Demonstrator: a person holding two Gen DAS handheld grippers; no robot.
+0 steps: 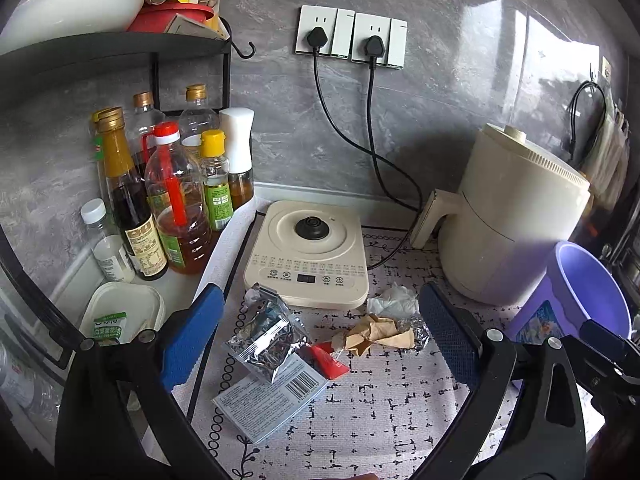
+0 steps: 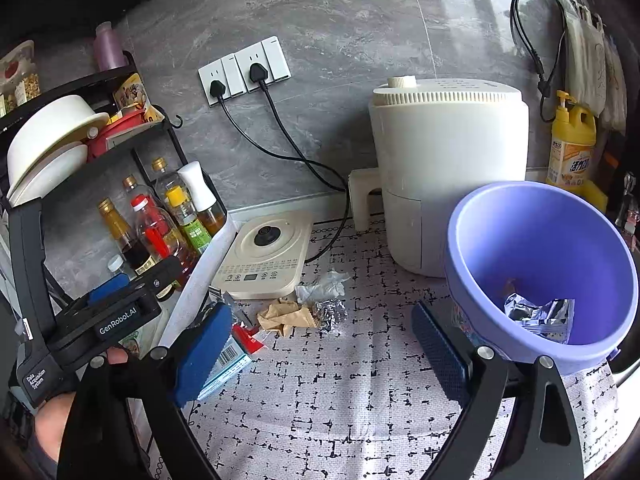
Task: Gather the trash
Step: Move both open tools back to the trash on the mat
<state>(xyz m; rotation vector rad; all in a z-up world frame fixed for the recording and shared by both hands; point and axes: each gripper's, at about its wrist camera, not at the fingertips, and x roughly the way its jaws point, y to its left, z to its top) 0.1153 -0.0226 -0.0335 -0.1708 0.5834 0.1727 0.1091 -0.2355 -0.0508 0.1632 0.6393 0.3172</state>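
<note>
The purple bin (image 2: 540,276) stands on the patterned mat (image 2: 352,364) at 3 o'clock in the right wrist view, just in front of the cream air fryer (image 2: 448,168), and contains one crumpled foil wrapper (image 2: 540,316). Loose trash lies on the mat at 9 to 10 o'clock of the bin: white tissue (image 2: 324,286), brown paper (image 2: 286,316), a foil ball (image 2: 330,312), and, in the left wrist view, a foil packet (image 1: 266,338) over a barcoded carton (image 1: 272,400). The right gripper (image 2: 320,352) and left gripper (image 1: 320,336) both stand wide apart, holding nothing.
</note>
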